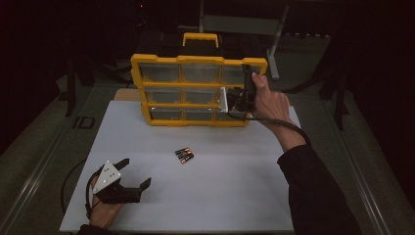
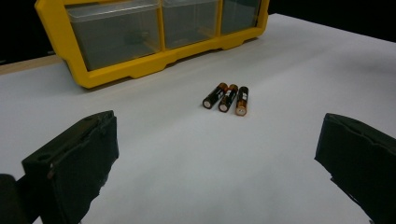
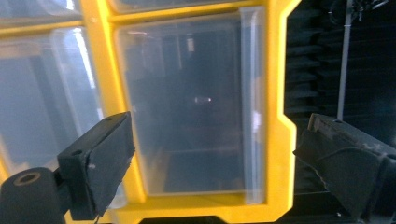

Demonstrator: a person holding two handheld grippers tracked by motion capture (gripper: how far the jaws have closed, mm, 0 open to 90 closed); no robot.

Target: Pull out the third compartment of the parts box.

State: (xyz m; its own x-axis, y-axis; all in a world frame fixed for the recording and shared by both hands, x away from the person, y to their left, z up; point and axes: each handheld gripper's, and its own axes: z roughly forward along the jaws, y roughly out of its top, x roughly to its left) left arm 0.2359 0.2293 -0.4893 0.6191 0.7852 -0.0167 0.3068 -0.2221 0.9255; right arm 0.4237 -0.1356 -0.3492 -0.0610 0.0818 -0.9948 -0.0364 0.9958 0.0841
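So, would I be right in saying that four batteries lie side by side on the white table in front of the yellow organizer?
Not quite: there are three batteries, not four, as the left gripper view shows. They do lie side by side on the white table in front of the yellow organizer.

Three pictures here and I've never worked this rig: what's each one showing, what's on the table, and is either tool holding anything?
No robot arm here: a person holds a two-jaw gripper in each hand. The high view looks down on the white table. The left gripper rests near the table's front left, jaws open and empty. Its own camera looks along the jaws at three batteries lying side by side on the table. The right gripper is raised to the right side of the yellow drawer organizer standing at the back. Its camera looks at a clear drawer between wide-open jaws. Nothing is held by either.
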